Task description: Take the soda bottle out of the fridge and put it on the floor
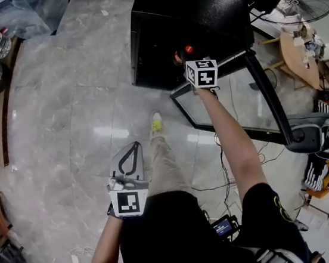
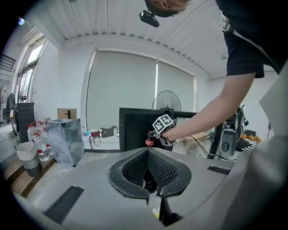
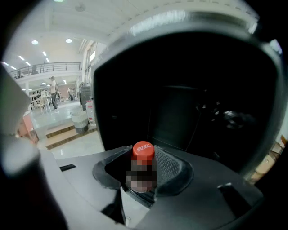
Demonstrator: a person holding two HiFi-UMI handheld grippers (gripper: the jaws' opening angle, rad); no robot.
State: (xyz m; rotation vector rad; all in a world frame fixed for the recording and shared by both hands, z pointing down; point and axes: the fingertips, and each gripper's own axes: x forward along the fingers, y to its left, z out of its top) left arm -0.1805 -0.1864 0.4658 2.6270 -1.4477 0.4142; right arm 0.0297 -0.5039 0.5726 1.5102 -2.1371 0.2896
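- Head view: step in hand is the grasp at the fridge (image 1: 196, 9). The right gripper (image 1: 183, 54) is reached out to its open front, and the red cap of the soda bottle (image 1: 188, 49) shows right at the fingers. The glass door (image 1: 238, 100) is swung open below the arm. The left gripper (image 1: 135, 147) hangs low by the person's leg over the floor (image 1: 77, 109), with fingers together and nothing in them.
- Left gripper view: its own pads meet at the tips with nothing between them. Far off, the right gripper sits at the fridge front with the red-capped bottle at its tip, upright as far as I can tell.
- Right gripper view: the bottle stands upright between the fingers (image 3: 167, 166), cap just above the pads. The pads look closed onto the neck on both sides, at a narrow gap. The dark fridge interior is behind and around it.
- Next move, my judgement: pull the bottle straight back out past the door frame, keeping it upright, then lower it to bare floor well clear of the door and the cables. The hold is on the neck only, so it could slip or swing.
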